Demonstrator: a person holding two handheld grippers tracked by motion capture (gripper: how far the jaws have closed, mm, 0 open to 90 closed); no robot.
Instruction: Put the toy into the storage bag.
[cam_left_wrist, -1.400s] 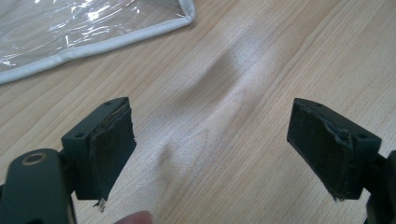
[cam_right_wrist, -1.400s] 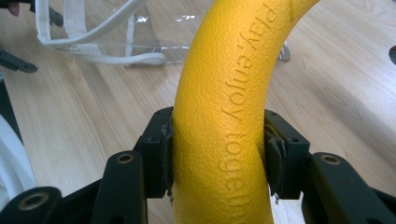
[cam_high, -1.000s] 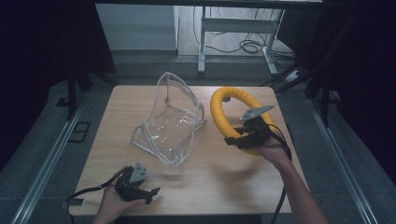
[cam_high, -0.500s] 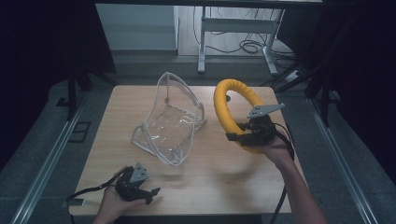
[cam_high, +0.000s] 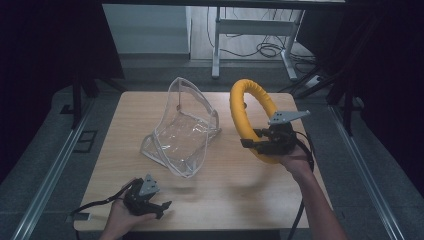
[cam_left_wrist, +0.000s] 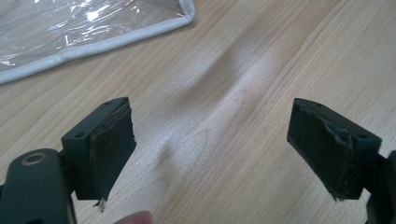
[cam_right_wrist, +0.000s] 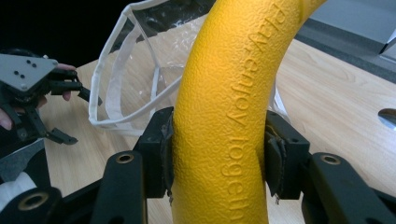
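A yellow foam ring with raised lettering stands lifted off the table at the right, and my right gripper is shut on its lower part. In the right gripper view the ring sits squeezed between both pads. A clear plastic pouch with white piping rests open on the table centre, its mouth just behind the ring. My left gripper lies at the table's near left edge, open, with bare wood between its pads. The pouch's edge is ahead of it.
The wooden table has bare wood in front of the pouch. Behind the table stand white desk legs with cables on the floor. Dark curtains hang at both sides.
My right gripper has raised the yellow ring off the table and carried it slightly toward the near right. The left gripper has stayed where it was.
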